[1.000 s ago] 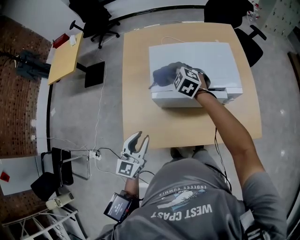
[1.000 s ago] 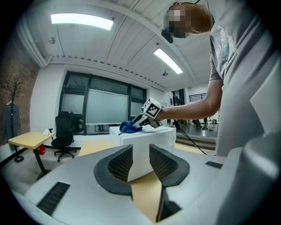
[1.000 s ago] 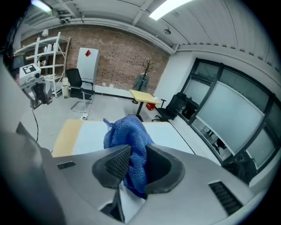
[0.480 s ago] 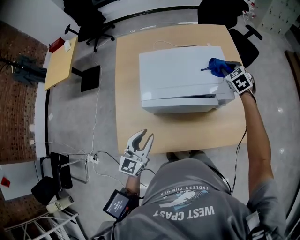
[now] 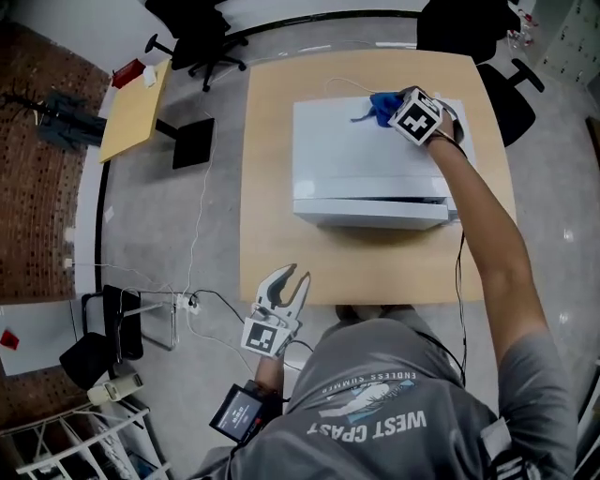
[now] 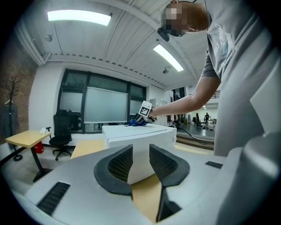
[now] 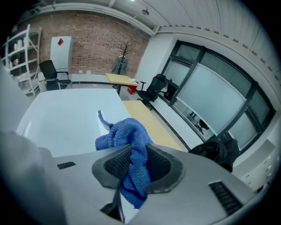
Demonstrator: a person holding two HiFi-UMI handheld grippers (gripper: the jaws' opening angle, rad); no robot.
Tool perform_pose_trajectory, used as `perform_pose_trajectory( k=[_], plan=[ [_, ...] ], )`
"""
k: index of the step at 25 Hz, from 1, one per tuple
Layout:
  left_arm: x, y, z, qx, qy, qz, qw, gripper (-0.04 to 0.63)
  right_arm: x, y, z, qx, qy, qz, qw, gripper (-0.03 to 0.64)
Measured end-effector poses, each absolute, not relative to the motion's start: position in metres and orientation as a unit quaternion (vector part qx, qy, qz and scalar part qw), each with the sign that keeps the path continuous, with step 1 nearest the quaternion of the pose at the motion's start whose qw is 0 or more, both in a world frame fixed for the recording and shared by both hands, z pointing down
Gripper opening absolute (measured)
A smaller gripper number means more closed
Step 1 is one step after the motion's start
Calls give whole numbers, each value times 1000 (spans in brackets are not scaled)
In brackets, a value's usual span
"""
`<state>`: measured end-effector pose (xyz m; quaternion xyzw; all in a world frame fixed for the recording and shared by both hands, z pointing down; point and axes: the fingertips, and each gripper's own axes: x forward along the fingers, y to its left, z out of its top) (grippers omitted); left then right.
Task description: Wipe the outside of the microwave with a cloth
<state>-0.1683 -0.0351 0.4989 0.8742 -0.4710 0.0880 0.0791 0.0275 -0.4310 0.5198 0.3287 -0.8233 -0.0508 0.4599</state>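
The white microwave (image 5: 370, 155) stands on a wooden table (image 5: 272, 141). My right gripper (image 5: 394, 105) is shut on a blue cloth (image 5: 379, 104), pressing it on the microwave's top near the far edge. In the right gripper view the blue cloth (image 7: 129, 149) is pinched between the jaws and bunches out onto the white top (image 7: 66, 121). My left gripper (image 5: 284, 285) hangs off the table's near edge with nothing between its parted jaws. In the left gripper view the left gripper (image 6: 139, 163) looks level at the microwave (image 6: 138, 140), and the cloth (image 6: 137, 123) shows on top.
Black office chairs (image 5: 202, 37) stand beyond the table, another (image 5: 469, 23) at the far right. A small wooden side table (image 5: 134, 108) is at the left. Cables and a power strip (image 5: 192, 305) lie on the floor near my left gripper.
My right gripper swept the cloth over the microwave's top: from the near middle to the right edge, then to the far edge. The left gripper barely shifted.
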Motion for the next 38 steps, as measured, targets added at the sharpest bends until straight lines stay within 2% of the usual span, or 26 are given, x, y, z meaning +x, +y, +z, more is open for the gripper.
perform_pose_trajectory(
  k=[6,9,19,24,29,33,38],
  plan=[
    [-210,-17,501,852,-510,88,83,132,-145,-411,518,237,-867,-84,431,106],
    [-232,-9,504,848,-518,81,82,132,-196,-396,516,211,-874,-99,425,104],
    [-247,-12,501,868,-487,78,66,132,-190,-388,506,210,-891,-48,399,103],
    [-238,-23,499,889,-450,68,53,132,-111,-387,446,279,-902,-17,328,103],
    [-203,-42,483,910,-409,66,29,132,59,-378,400,400,-883,39,243,103],
    [-167,-59,467,910,-407,74,21,132,195,-366,416,475,-856,113,170,103],
    [-124,-85,464,897,-431,91,28,132,258,-350,476,471,-852,205,103,103]
  ],
)
